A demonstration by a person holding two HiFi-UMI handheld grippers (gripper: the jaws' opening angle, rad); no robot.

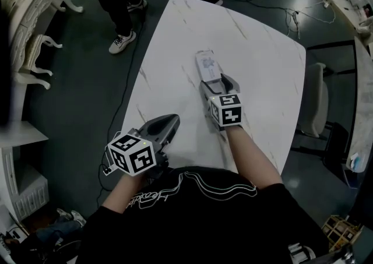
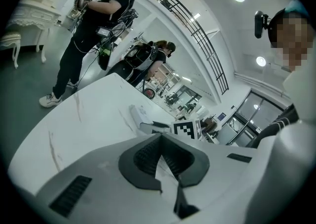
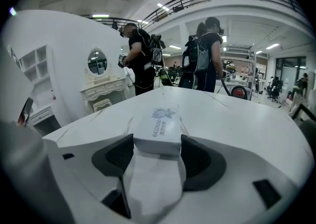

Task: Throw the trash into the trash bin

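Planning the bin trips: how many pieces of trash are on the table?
1: a white packet lying on the marble table, its near end between the right gripper jaws. None seem hidden.

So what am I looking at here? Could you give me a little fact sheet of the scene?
surface: white marble-look table
trash: one white tissue packet, lying flat on the table
right gripper: jaws on either side of the packet's near end, closed on it
left gripper: jaws together, empty, over the table's near edge
trash bin: none in view
bystanders: two, standing past the table's far end
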